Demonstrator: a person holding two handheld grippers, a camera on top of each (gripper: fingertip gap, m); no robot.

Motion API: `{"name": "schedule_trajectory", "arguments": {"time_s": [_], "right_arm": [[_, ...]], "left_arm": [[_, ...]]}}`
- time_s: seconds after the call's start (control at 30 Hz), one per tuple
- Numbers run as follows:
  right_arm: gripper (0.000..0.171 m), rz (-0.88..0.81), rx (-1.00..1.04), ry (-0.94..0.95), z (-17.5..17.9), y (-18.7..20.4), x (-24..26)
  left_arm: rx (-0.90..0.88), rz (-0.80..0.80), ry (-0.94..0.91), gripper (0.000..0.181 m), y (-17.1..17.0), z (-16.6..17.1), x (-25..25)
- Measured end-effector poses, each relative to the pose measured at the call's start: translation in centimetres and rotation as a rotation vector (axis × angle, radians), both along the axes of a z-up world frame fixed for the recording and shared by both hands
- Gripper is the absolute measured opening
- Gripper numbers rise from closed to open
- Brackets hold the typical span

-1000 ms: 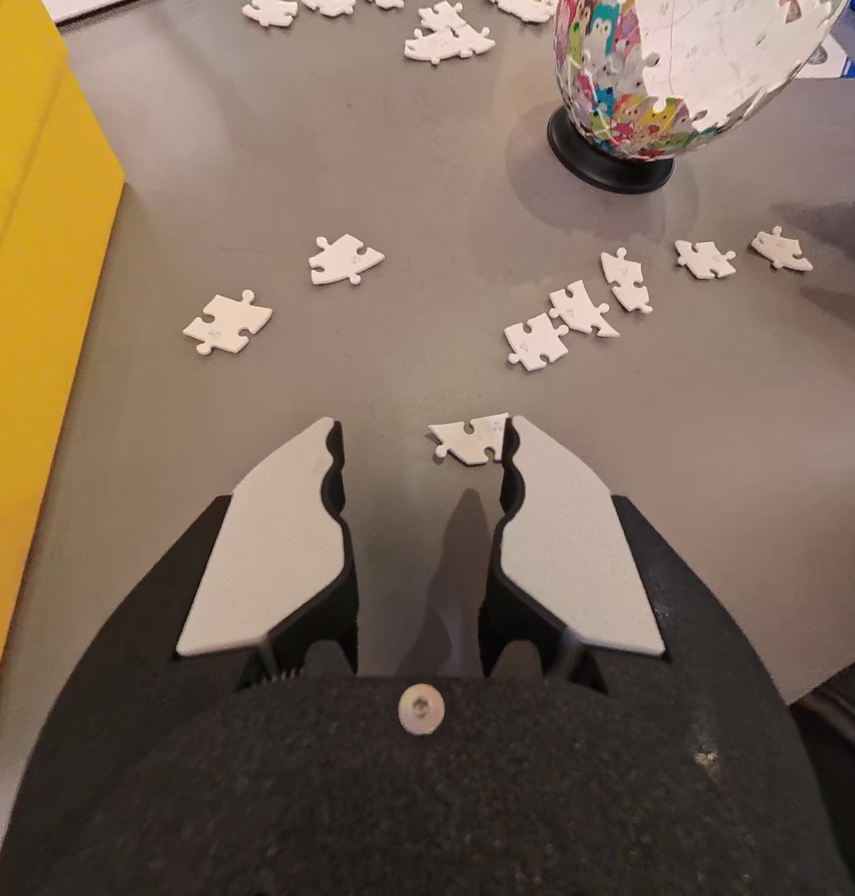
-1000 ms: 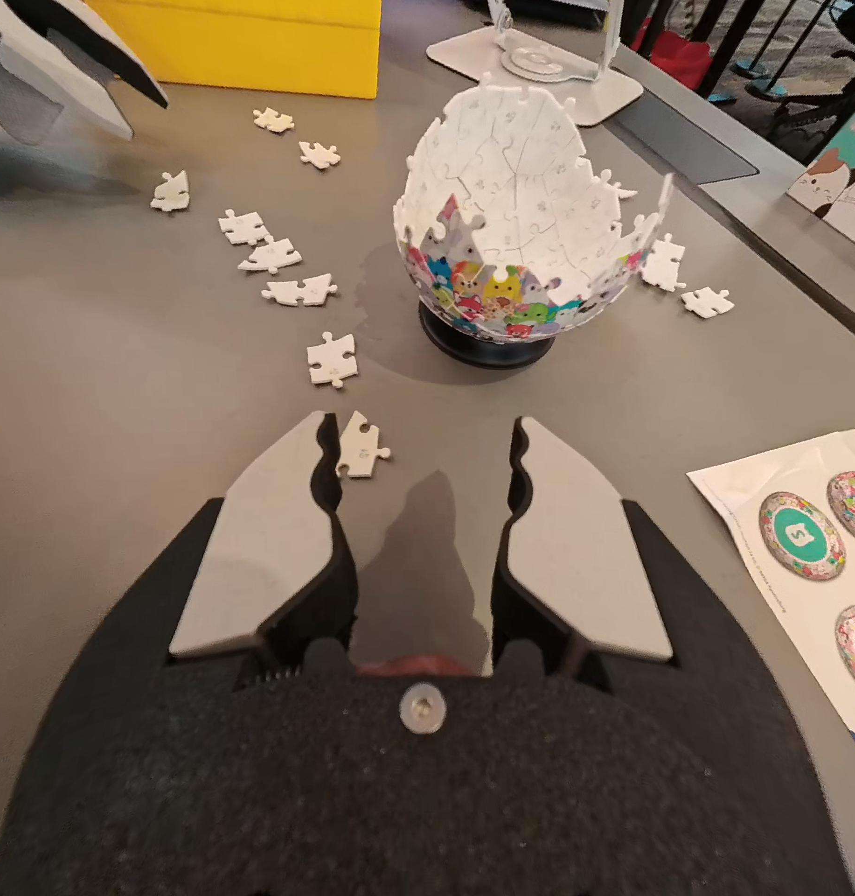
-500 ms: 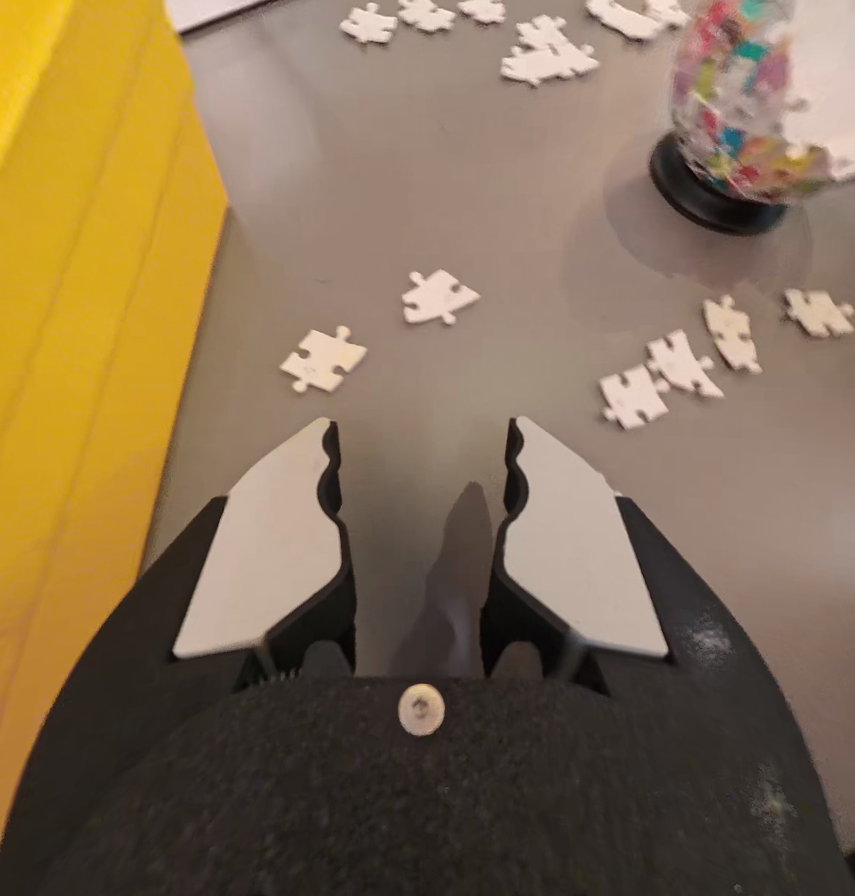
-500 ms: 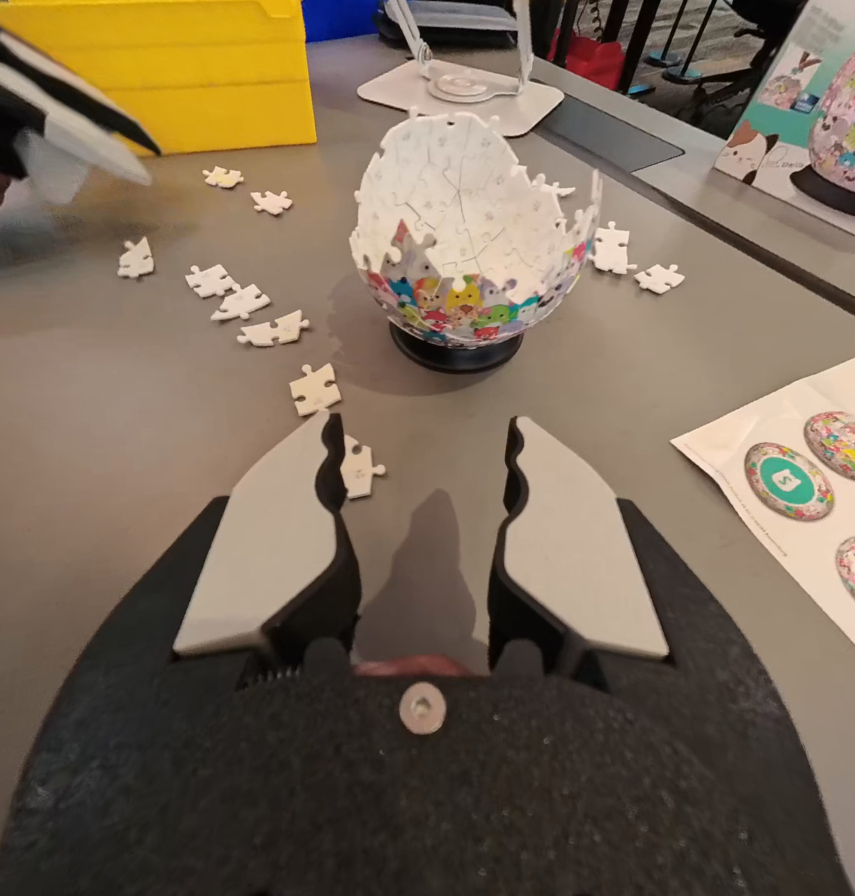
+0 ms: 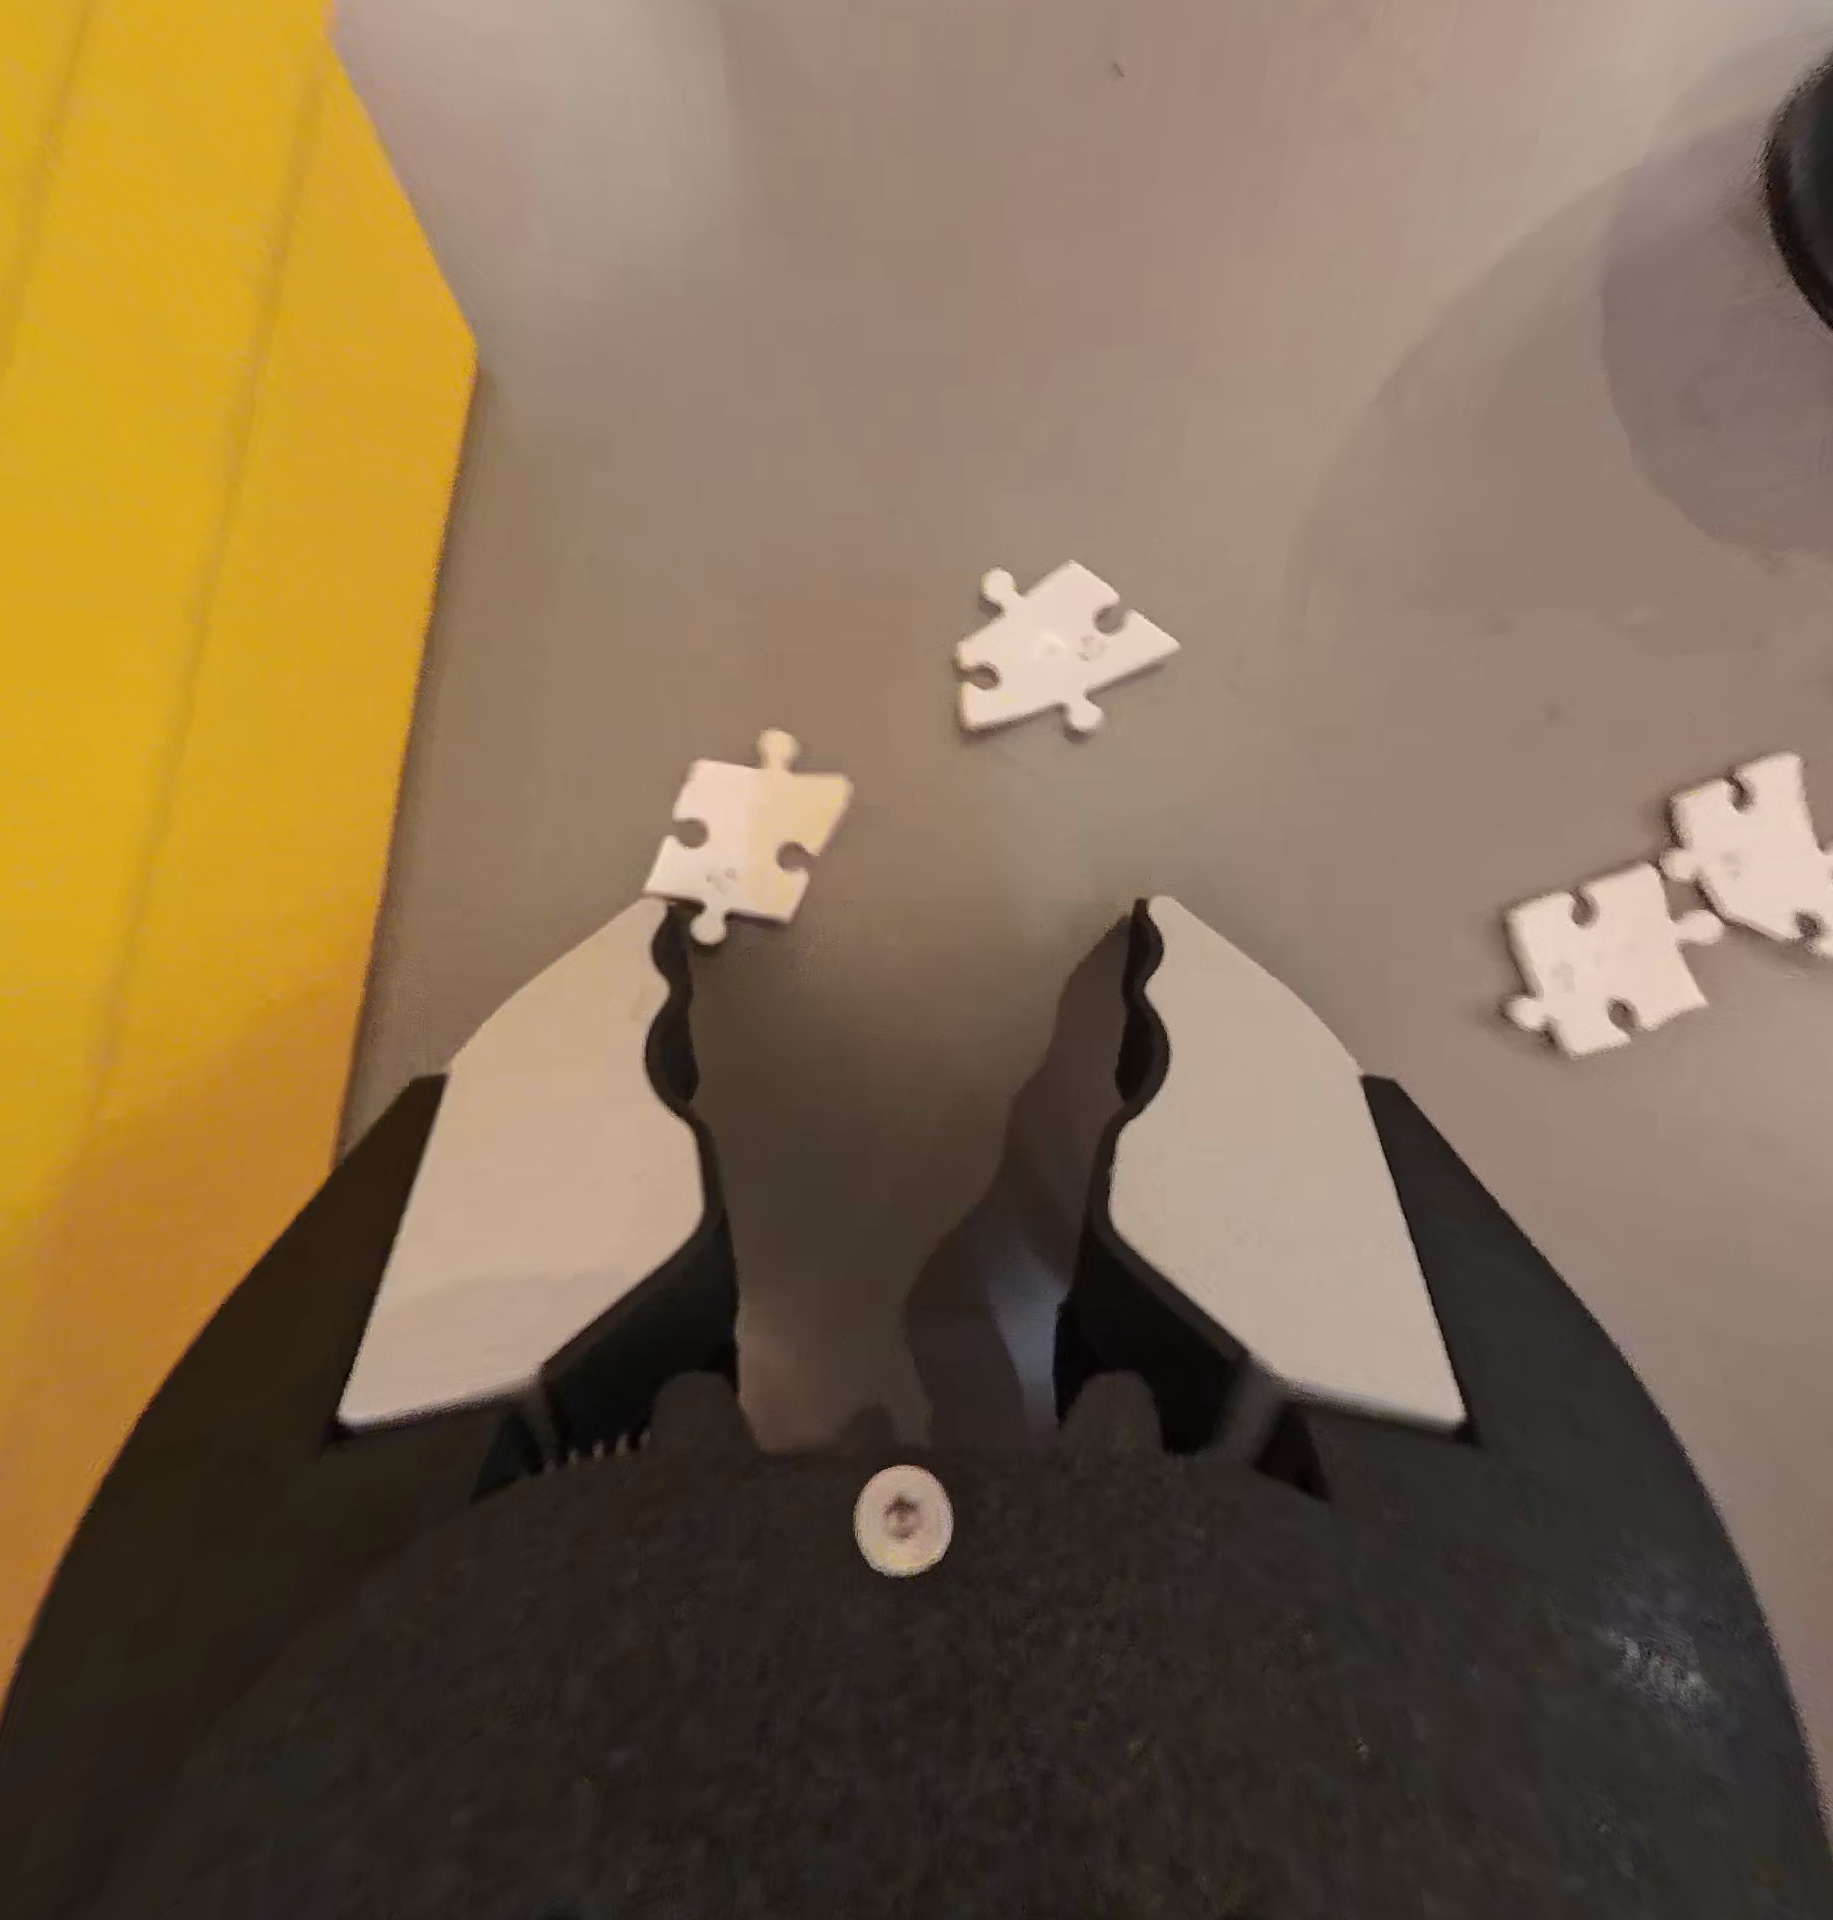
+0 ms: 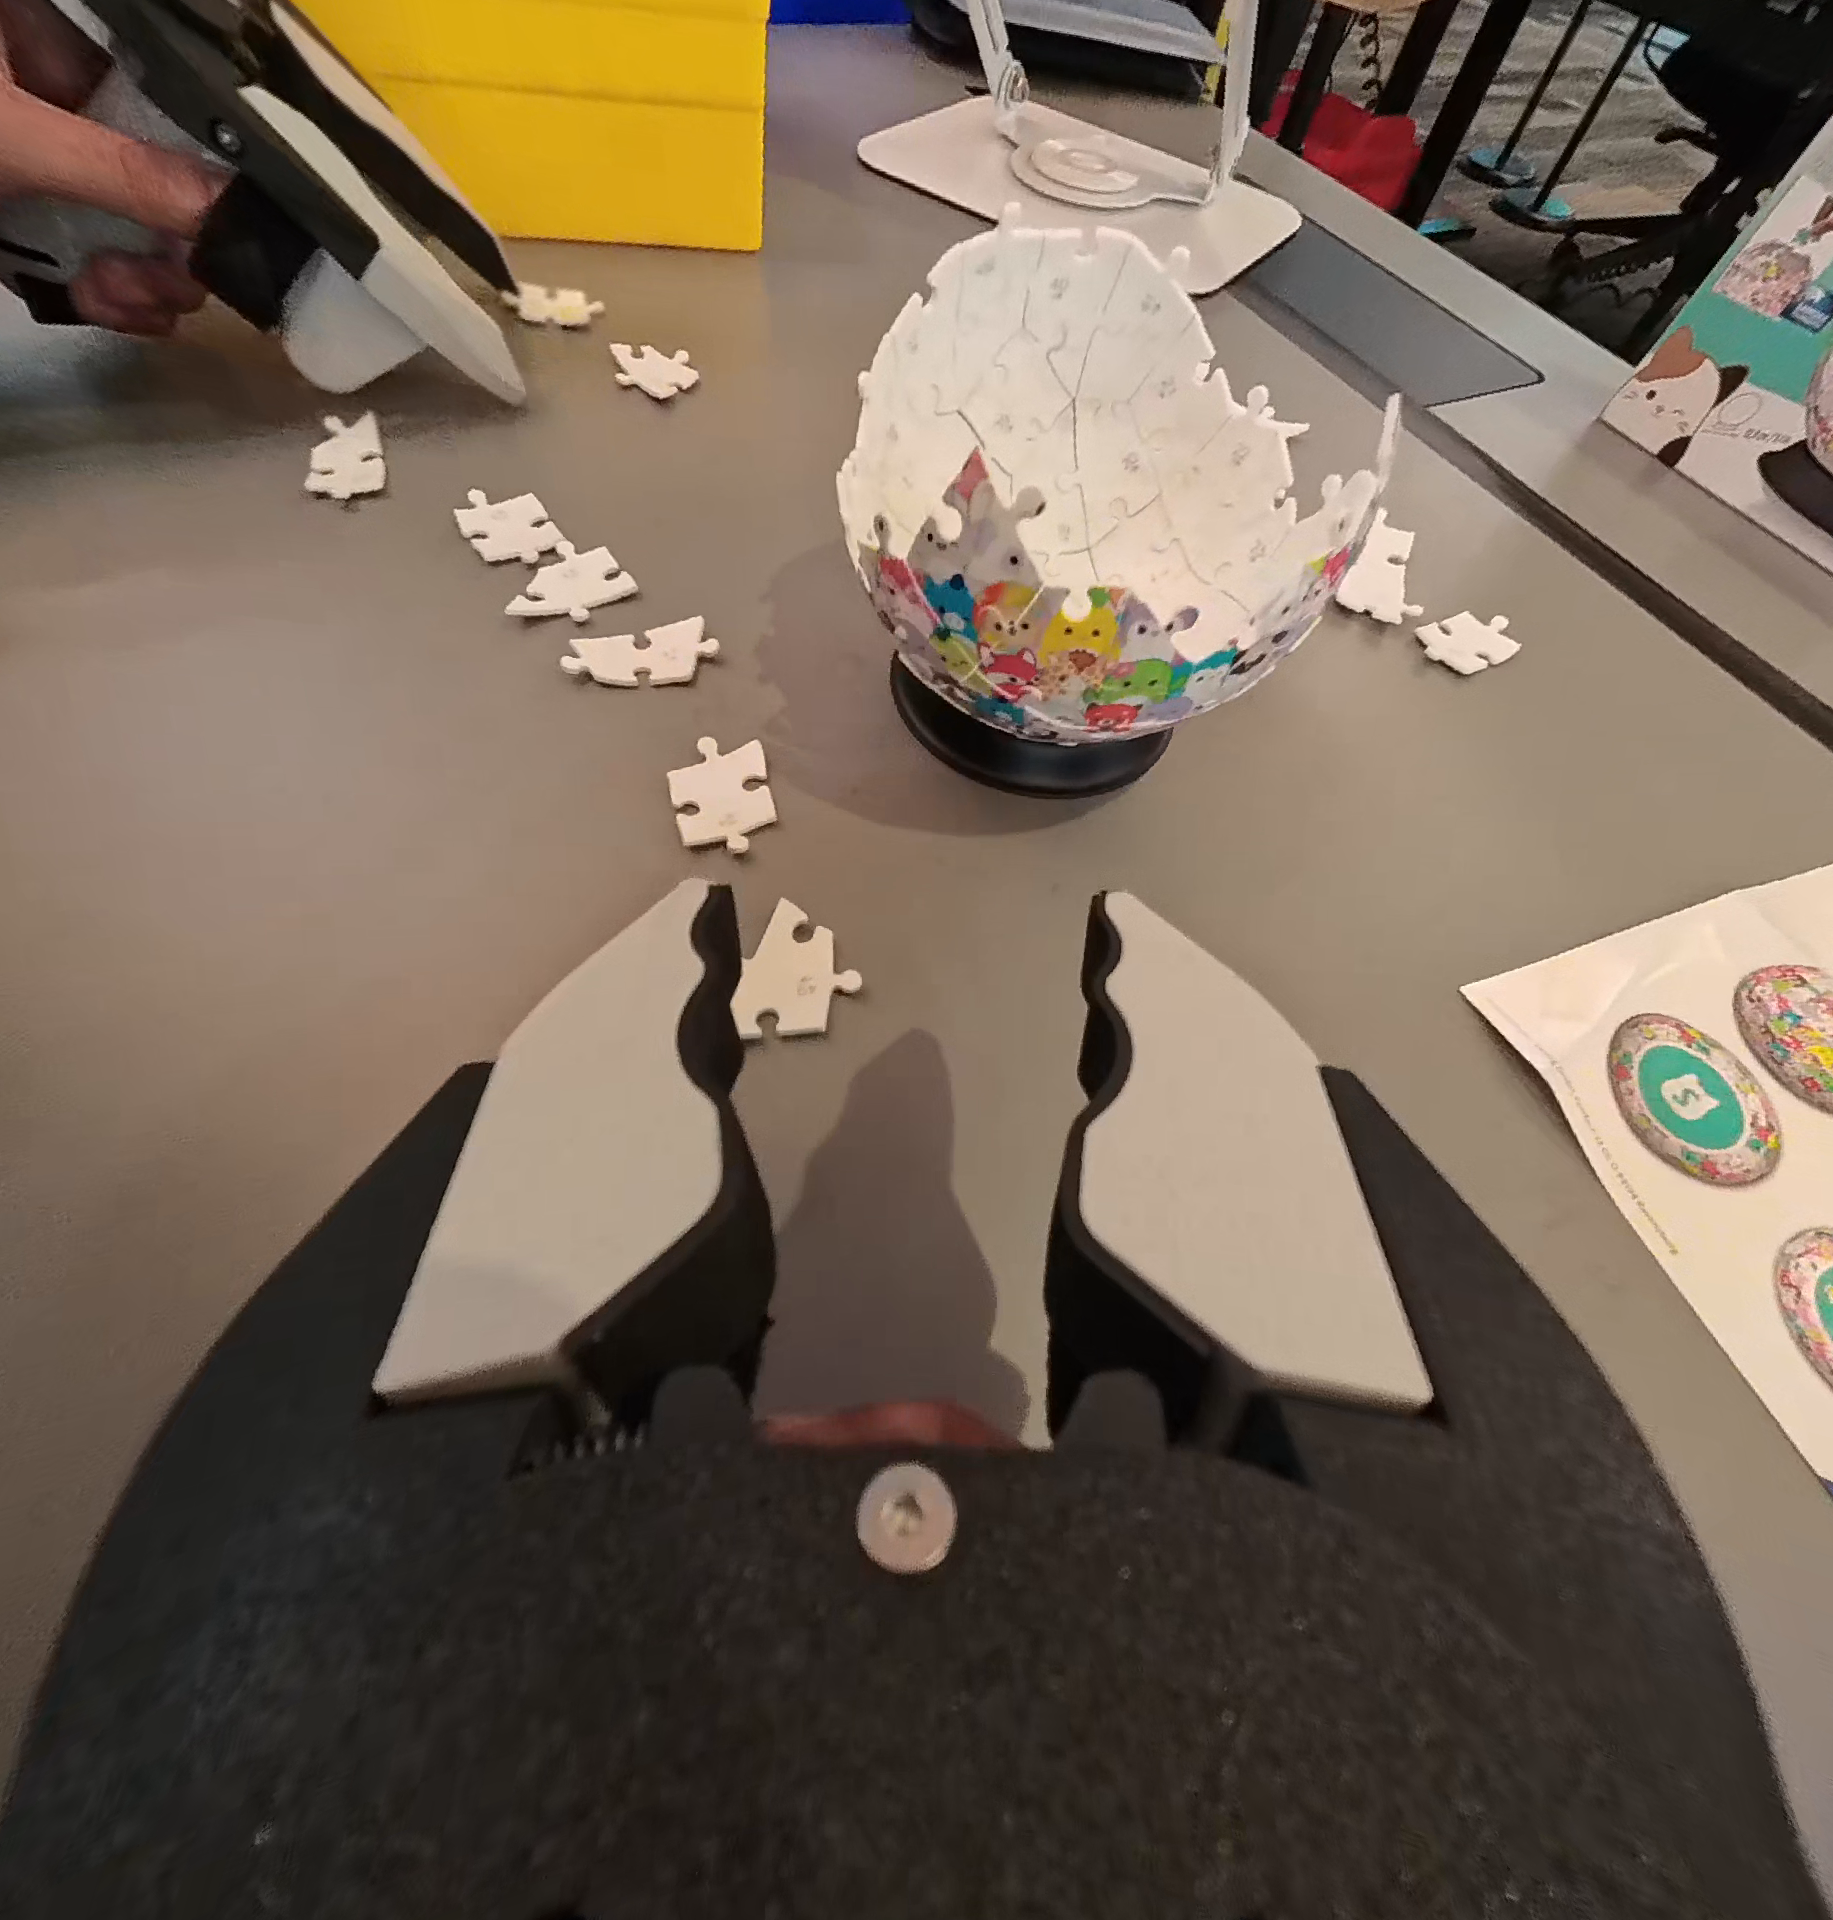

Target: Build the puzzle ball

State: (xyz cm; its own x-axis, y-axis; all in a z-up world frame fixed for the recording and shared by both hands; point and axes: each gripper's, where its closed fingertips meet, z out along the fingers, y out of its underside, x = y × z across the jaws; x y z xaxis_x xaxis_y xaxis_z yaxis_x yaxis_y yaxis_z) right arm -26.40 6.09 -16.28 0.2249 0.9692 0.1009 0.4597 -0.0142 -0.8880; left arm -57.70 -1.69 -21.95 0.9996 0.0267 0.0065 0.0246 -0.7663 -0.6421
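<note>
Swinging left toward the yellow bin (image 5: 164, 623), the left gripper (image 5: 896, 914) is now dropping low over a loose piece (image 5: 751, 842) that a second ago lay well ahead of it; the piece it hovered by then is out of view. Its jaws are spread and empty, the left tip just touching that piece's lower knob. The right gripper (image 6: 907, 904) is waiting, also spread and empty, beside another piece (image 6: 792, 977). The half-built ball (image 6: 1088, 540) is sitting on its black stand (image 6: 1026, 753), so a pick-up looks to be starting.
</note>
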Motion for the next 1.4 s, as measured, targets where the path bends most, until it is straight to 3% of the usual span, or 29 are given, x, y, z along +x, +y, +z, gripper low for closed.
{"name": "schedule_trajectory", "arguments": {"time_s": [0.1,0.37,0.43,0.57,0.83,0.93,1.1,1.27,1.4], "right_arm": [[0.063,0.005,-0.012,0.012,0.2,0.0,0.1],[0.063,0.006,-0.007,0.008,0.4,0.0,0.4],[0.063,0.006,-0.012,0.011,0.4,0.0,0.4],[0.063,0.001,-0.012,0.009,0.4,0.1,0.6],[0.062,0.021,-0.009,0.012,0.6,-0.5,0.2],[0.058,0.047,-0.028,0.038,1.3,-1.0,-0.4],[0.049,0.215,-0.233,0.130,5.0,-4.4,-3.4],[0.033,0.367,-0.493,0.124,6.3,-7.2,-5.7],[0.023,0.408,-0.658,0.152,6.1,-8.7,-5.5]], "left_arm": [[0.022,-0.042,0.003,0.077,-0.1,0.6,1.4],[0.005,-0.020,0.120,0.078,1.6,0.3,-2.0],[0.008,-0.029,0.054,0.066,2.0,0.2,-1.8],[0.018,-0.027,0.034,0.021,1.7,0.1,-1.9],[0.003,-0.108,0.063,0.019,0.7,0.4,-0.7],[0.067,-0.243,0.049,0.019,0.6,2.7,2.3],[0.238,-0.646,0.154,0.019,0.1,9.2,12.6],[0.280,-0.964,0.334,0.019,-1.2,11.6,21.5],[0.324,-1.089,0.432,0.019,-2.0,12.6,25.8]]}}
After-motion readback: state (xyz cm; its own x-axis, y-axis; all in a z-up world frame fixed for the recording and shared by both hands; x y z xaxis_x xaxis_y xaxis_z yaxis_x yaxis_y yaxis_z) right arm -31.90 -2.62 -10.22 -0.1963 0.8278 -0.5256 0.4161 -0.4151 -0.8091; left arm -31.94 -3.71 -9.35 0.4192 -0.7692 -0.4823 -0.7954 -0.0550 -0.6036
